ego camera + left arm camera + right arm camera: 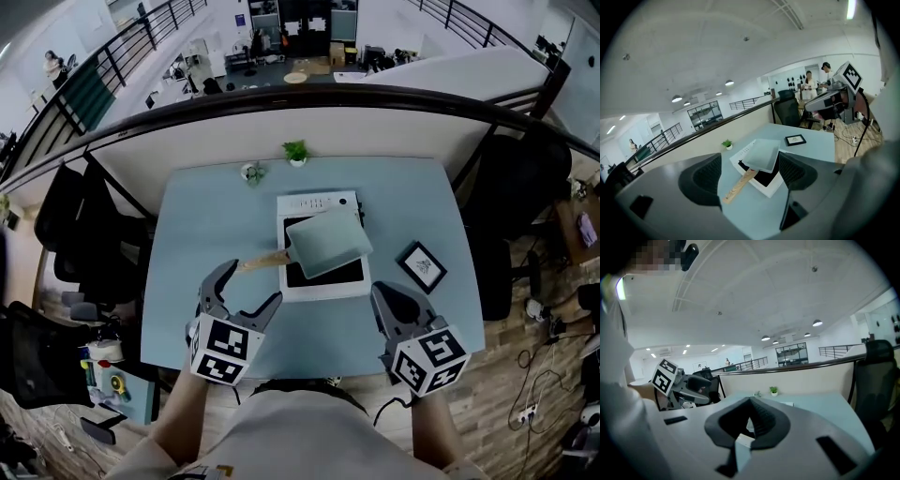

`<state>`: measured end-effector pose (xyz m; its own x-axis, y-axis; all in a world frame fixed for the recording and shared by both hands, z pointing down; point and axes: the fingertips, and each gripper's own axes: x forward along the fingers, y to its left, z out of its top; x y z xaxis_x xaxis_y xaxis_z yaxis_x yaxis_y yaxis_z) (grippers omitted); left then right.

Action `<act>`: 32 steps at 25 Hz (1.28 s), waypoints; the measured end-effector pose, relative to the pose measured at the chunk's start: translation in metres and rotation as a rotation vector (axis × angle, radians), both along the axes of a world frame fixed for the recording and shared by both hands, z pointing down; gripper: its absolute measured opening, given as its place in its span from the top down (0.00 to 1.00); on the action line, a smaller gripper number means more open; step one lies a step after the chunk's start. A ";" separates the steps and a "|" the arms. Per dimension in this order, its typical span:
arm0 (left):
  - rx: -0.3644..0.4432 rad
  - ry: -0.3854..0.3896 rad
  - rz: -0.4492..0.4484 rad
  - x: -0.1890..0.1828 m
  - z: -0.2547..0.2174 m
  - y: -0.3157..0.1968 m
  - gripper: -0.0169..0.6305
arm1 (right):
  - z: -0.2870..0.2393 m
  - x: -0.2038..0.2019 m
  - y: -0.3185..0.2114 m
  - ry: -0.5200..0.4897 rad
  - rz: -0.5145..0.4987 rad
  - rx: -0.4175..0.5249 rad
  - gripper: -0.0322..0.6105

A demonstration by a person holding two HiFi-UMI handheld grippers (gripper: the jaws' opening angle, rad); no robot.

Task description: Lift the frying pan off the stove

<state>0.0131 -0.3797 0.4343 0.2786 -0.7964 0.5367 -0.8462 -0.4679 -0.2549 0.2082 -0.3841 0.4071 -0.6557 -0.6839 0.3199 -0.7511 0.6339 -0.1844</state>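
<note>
A pale green square frying pan point(328, 243) rests on the white stove point(322, 285) at the middle of the light blue table point(202, 234). Its wooden handle point(262, 262) points left. My left gripper point(246, 298) hovers open above the table's front edge, just in front of the handle end and apart from it. In the left gripper view the pan point(761, 154) and handle point(739, 186) show between the spread jaws of that gripper point(750, 176). My right gripper point(396, 302) is shut with nothing in it, in front of the stove's right corner; in its own view the gripper point(751, 420) has its jaws together.
A small black picture frame point(422, 266) lies right of the stove. Two little potted plants point(296, 152) point(252, 172) stand near the table's far edge. Dark office chairs point(84, 234) point(520, 202) flank the table. A partition wall and railing run behind it.
</note>
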 end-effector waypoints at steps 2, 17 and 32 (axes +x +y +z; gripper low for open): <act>-0.021 -0.029 0.032 -0.002 0.006 -0.006 0.40 | 0.002 -0.003 -0.002 -0.001 0.011 -0.009 0.95; -0.307 -0.239 0.372 0.001 0.102 -0.066 0.39 | 0.045 -0.013 -0.026 0.051 0.068 -0.109 0.95; -0.583 -0.318 0.488 -0.003 0.211 -0.088 0.38 | 0.098 -0.019 -0.034 0.087 0.094 -0.226 0.95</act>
